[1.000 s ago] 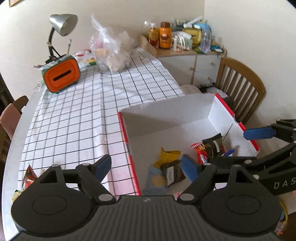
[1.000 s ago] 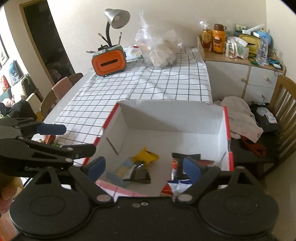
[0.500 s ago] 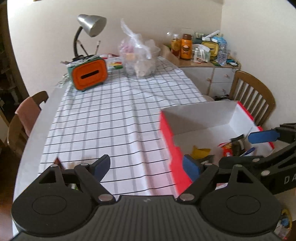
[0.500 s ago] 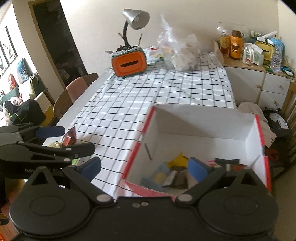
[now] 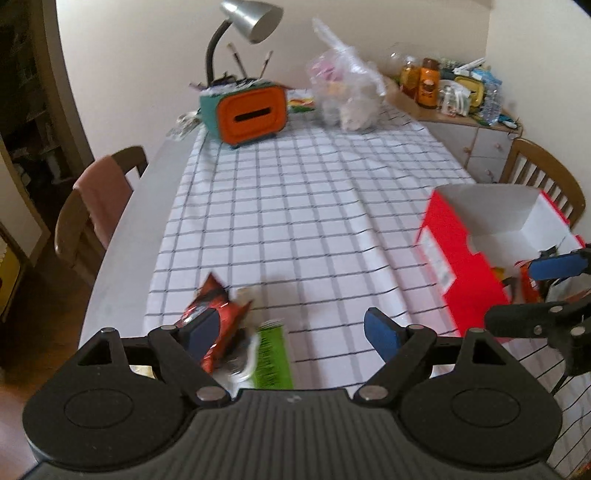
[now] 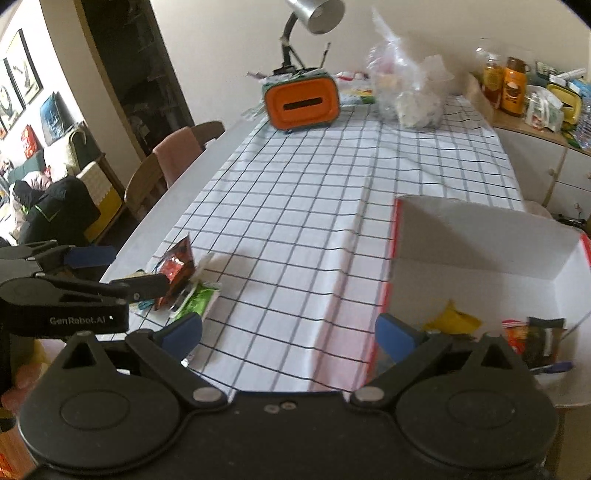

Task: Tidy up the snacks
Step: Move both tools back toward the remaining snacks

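A red snack packet (image 5: 216, 304) and a green packet (image 5: 273, 354) lie with a few other wrappers near the table's front left edge. My left gripper (image 5: 291, 328) hangs open just above them, its left finger over the red packet, with nothing held. The red box (image 5: 454, 266) with white inside stands to the right. My right gripper (image 6: 290, 330) is open and empty over the checked cloth, between the packets (image 6: 177, 266) and the box (image 6: 461, 236). Inside the box lie a yellow packet (image 6: 452, 321) and a dark packet (image 6: 543, 339). The left gripper (image 6: 125, 269) shows at the left edge.
An orange tissue holder (image 5: 251, 114), a grey desk lamp (image 5: 251, 18) and a clear plastic bag (image 5: 347, 99) stand at the table's far end. Chairs stand at the left (image 5: 96, 206) and far right (image 5: 543, 177). A sideboard with bottles (image 5: 428, 88) lines the back wall.
Both grippers have swung left, away from above the box, towards the packets at the table's front left edge. Both have stayed open.
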### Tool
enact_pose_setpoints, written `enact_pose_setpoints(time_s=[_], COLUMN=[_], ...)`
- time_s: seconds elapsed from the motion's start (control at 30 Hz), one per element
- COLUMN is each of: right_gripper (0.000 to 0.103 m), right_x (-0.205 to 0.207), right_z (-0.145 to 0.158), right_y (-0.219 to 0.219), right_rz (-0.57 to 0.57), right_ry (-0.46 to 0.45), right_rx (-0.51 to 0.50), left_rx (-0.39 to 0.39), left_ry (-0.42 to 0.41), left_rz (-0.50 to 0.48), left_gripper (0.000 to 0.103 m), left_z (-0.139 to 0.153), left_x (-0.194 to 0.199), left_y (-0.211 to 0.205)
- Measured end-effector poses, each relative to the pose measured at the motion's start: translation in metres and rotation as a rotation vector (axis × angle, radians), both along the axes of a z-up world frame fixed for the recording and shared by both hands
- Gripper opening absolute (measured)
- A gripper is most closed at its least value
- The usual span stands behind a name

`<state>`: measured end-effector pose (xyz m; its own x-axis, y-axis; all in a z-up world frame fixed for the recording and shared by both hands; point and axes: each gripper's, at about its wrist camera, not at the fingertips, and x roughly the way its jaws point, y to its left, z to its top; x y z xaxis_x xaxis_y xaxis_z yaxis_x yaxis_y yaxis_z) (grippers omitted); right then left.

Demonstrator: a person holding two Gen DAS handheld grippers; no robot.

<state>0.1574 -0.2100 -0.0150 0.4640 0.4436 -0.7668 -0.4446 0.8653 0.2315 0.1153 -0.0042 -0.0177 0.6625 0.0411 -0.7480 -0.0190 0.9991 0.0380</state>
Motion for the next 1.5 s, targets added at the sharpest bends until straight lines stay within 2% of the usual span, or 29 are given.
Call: enact_pose_setpoints(time_s=[0.3, 0.53, 0.83, 1.07, 1.27, 1.5], right_gripper=[0.100, 0.099, 0.098, 0.097, 0.095, 0.091], right_x=[-0.005, -0.004, 0.005, 0.012, 0.014, 0.015], right_z=[-0.022, -0.043, -0.069, -0.087, -0.102, -0.116], right_y=[0.058, 0.104, 0.150, 0.172, 0.184, 0.192], right_rz=[0.041, 0.079, 0.113, 0.127, 0.139, 0.153], right_ry=[0.032, 0.064, 0.117, 0.144, 0.158, 0.148], right_rx=[-0.050, -0.091, -0.127, -0.169, -0.210, -0.250], left_rx=[-0.005, -0.007, -0.124, -0.116, -0.074, -0.070], left_ry=[0.035, 0.078, 0.194, 0.259, 0.267, 0.269], left_rz=[0.018, 0.092, 0.242, 0.284, 0.258, 0.247], left_gripper=[0.085, 0.085, 0.085, 0.085, 0.085, 0.082], left_z=[-0.021, -0.036, -0.068, -0.092, -0.104, -0.111], left_x=[-0.008, 0.001, 0.034, 0.052, 0.060, 0.063], left_y=[0.069, 0.121, 0.197, 0.211, 0.203, 0.196])
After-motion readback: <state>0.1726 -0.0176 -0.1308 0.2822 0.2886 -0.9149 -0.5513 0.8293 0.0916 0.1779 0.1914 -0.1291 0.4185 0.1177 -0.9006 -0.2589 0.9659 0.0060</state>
